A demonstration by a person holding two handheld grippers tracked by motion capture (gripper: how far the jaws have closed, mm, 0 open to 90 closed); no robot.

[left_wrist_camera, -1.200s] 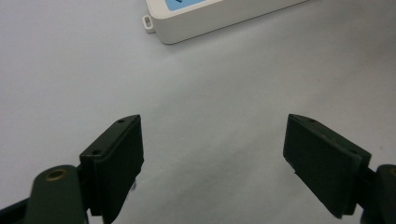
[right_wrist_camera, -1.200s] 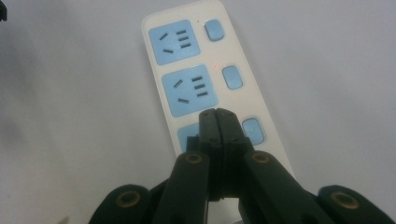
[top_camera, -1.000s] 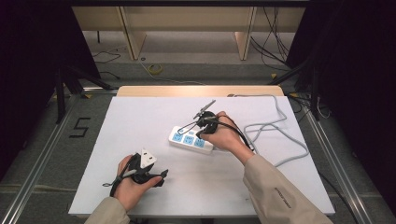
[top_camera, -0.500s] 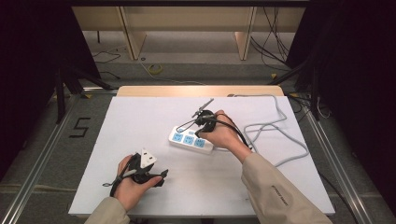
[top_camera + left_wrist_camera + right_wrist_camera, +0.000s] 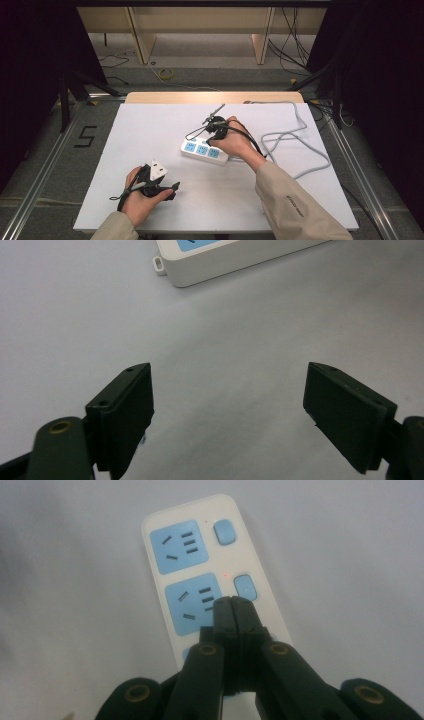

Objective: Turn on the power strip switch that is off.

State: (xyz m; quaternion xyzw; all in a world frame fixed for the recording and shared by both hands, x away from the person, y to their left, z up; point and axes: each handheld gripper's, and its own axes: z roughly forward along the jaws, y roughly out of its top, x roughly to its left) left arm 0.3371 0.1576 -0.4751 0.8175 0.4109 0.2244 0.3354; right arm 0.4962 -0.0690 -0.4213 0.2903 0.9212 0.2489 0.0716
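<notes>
A white power strip (image 5: 202, 150) with blue sockets and blue switches lies mid-table, its grey cable (image 5: 295, 145) looping off to the right. My right gripper (image 5: 212, 135) hangs over the strip's right half. In the right gripper view its jaws are pressed together with nothing between them, tips (image 5: 233, 607) just beside the middle switch (image 5: 245, 586), where a small red light glows. My left gripper (image 5: 172, 189) rests near the table's front left, jaws wide apart and empty (image 5: 227, 410); one end of the power strip (image 5: 220, 262) lies ahead of it.
The white table (image 5: 150, 130) ends at a wooden strip at the back. Metal rails run along both sides on the floor, and a black "5" (image 5: 86, 136) is marked at the left. Wooden shelving and loose cables stand beyond the table.
The right hand has shifted very slightly over the power strip. The left gripper has stayed put.
</notes>
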